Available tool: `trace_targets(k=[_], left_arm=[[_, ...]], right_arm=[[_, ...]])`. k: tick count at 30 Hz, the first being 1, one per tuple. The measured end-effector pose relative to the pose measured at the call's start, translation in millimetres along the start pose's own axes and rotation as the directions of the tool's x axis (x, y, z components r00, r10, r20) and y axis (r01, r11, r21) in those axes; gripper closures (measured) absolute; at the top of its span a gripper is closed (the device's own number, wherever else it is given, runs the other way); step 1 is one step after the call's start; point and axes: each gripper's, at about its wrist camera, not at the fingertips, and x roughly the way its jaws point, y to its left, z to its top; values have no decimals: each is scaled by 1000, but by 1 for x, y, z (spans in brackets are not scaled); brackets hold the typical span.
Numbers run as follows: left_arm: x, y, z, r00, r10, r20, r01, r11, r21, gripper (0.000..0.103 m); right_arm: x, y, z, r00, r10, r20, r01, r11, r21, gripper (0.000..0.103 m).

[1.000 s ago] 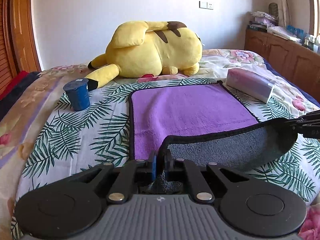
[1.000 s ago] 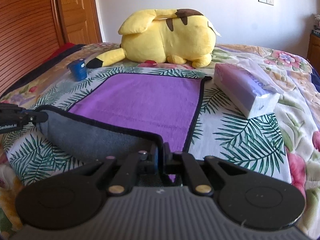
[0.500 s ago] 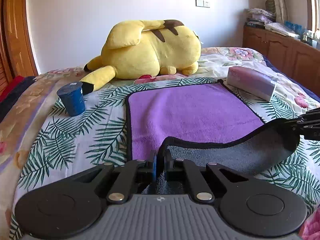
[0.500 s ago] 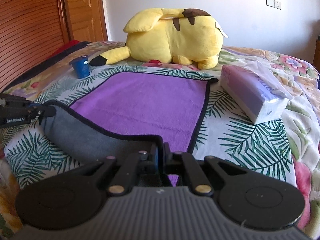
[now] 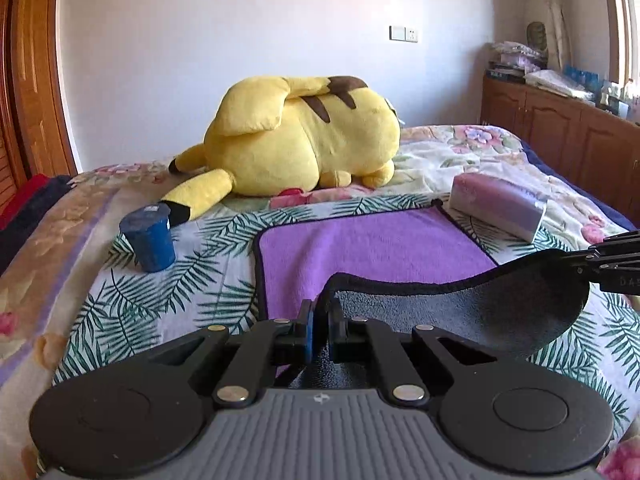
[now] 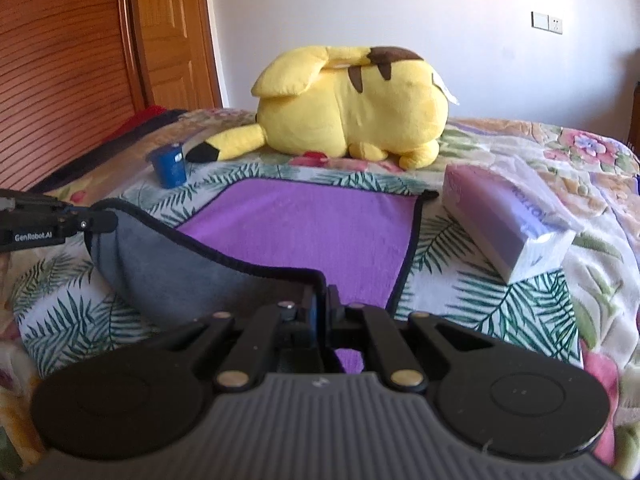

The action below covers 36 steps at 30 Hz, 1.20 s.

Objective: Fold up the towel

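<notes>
A purple towel with a black hem and grey underside lies on the bed; it also shows in the right wrist view. Its near edge is lifted, so the grey underside sags between the two grippers. My left gripper is shut on the towel's near left corner. My right gripper is shut on the near right corner. Each gripper shows at the edge of the other's view: the right gripper and the left gripper.
A yellow Pikachu plush lies behind the towel. A blue cup stands left of it. A tissue pack lies to the right. Wooden cabinets line the right wall, a wooden door the left.
Both grippers have lifted the towel's near edge higher and carried it forward over the purple side. The view sits lower and closer to the plush.
</notes>
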Motion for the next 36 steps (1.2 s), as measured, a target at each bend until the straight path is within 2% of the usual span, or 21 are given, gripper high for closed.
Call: trace_targets(k=[17,31,36], left_arm=[[25,6,32,999,-4,41,2,1000,27,96],[47,17,65,996,25,84,-30,998,59,96],[55,21,73,994,40,105,-44,999,27,96]], right_arm=[[11,-14,34,996,-30,83,35,998,-53,99],[31,-21,64,991,-27,128,37,996,-84,99],[38,-21,76,989,-30,145,45,994,-102,99]])
